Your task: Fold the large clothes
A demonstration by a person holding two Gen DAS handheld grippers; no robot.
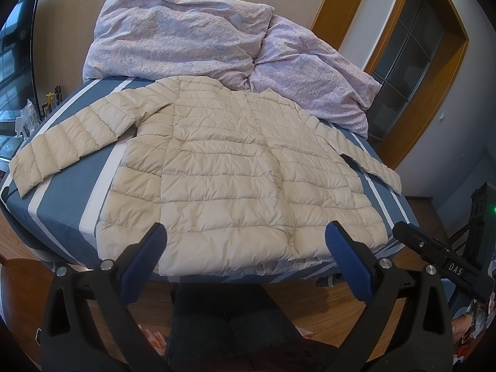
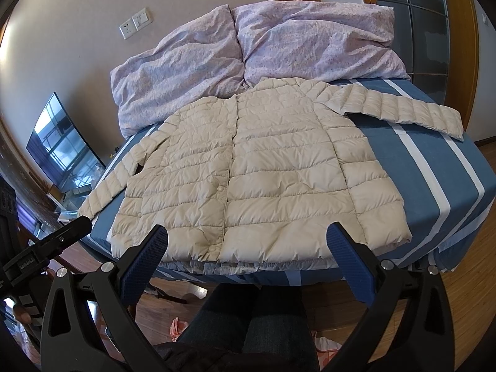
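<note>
A cream quilted puffer jacket (image 1: pixel 223 179) lies flat and face up on the bed, both sleeves spread out to the sides; it also shows in the right wrist view (image 2: pixel 254 179). My left gripper (image 1: pixel 246 235) is open and empty, held above the jacket's hem at the bed's near edge. My right gripper (image 2: pixel 248 235) is open and empty, also held near the hem. The right gripper's body (image 1: pixel 443 260) shows at the right of the left wrist view, and the left gripper's body (image 2: pixel 46 248) shows at the left of the right wrist view.
The bed has a blue sheet with white stripes (image 1: pixel 62 207) (image 2: pixel 434 167). Two lilac pillows (image 1: pixel 179 37) (image 2: pixel 310 37) lie at the head against the wall. A TV screen (image 2: pixel 62 142) stands to the left, a wood-framed door (image 1: pixel 412 49) to the right. The person's legs (image 2: pixel 254 319) and wooden floor are below.
</note>
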